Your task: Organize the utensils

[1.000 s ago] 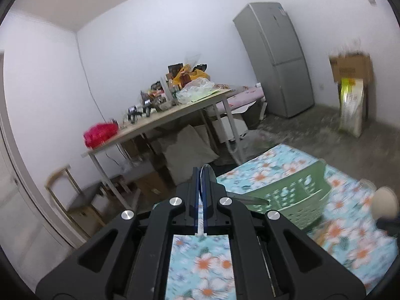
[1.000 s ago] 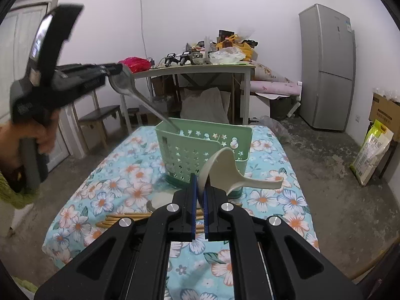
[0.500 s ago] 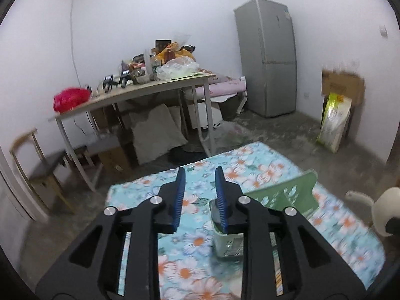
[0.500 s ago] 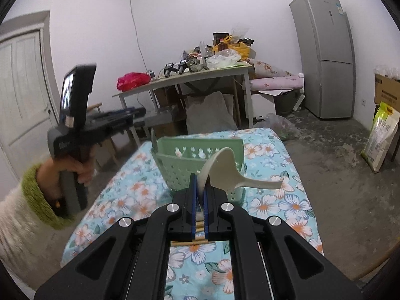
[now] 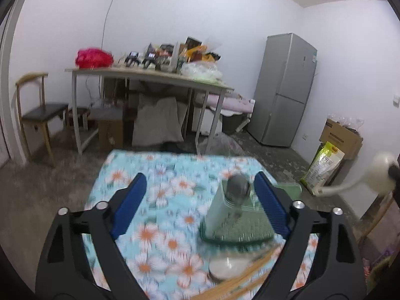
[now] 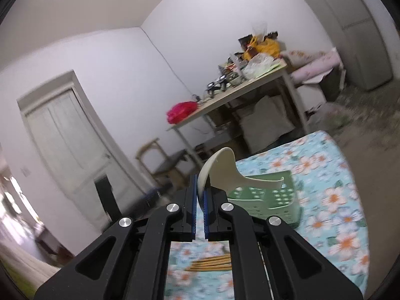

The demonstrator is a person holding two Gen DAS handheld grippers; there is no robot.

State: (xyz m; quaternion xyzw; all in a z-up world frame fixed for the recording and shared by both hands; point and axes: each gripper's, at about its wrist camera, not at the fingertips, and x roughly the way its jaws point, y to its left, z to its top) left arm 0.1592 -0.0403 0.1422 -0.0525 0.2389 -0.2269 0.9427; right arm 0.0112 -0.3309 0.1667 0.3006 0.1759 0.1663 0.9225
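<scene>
My left claw (image 5: 198, 200) was opening wide, nothing between blue pads. Below it lay flowery cloth (image 5: 160, 187). Green basket (image 5: 237, 220) stood on cloth just by my right-side pad, metal spoon (image 5: 238, 187) standing up in it. Small white bowl (image 5: 226, 265) and wooden chopsticks (image 6: 212, 265) lay near basket. My right claw (image 6: 199, 197) pinched cream plastic spoon (image 6: 225, 172) tight, held above cloth, basket behind it.

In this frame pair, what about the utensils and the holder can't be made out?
- Holder contents: left wrist view is motion-blurred; only a metal spoon's bowl shows.
- Chopsticks: count hidden by the right gripper body.
- White ladle: its bowl edge is hidden between the pads.
- Small dish: blurred, contents unclear.
</scene>
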